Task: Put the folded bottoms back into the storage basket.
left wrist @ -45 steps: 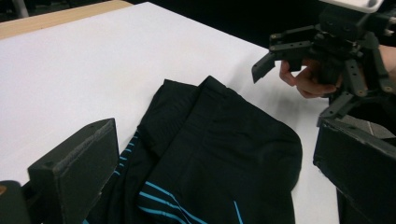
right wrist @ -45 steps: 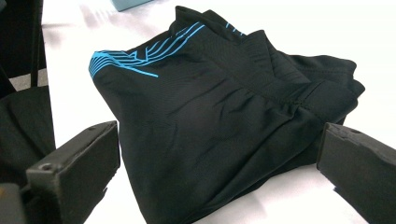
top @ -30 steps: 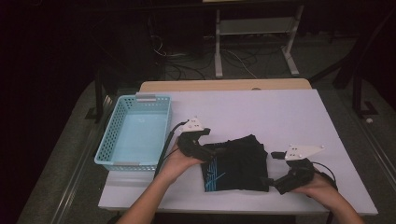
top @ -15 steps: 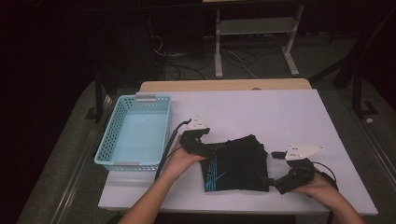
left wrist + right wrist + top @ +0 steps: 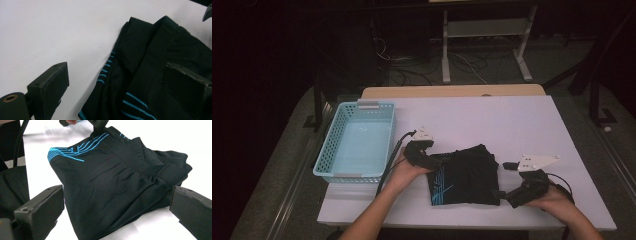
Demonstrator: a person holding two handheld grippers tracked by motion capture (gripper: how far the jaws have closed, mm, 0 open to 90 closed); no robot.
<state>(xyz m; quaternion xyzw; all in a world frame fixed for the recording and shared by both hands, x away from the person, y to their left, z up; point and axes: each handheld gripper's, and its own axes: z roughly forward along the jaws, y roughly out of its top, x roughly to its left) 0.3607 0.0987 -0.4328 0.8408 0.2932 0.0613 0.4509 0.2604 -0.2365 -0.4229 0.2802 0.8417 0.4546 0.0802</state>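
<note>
Grippers, left (image 5: pixel 438 159) and right (image 5: pixel 504 195), low, flanking folded black garment (image 5: pixel 464 176).

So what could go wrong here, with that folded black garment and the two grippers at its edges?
The left hand-held gripper is open with one jaw over the folded garment and one over bare table, so it may pinch just the top layer and pull the fold apart. The right hand-held gripper is open at the opposite edge; an uneven lift could let the garment sag or slip before reaching the basket.
</note>
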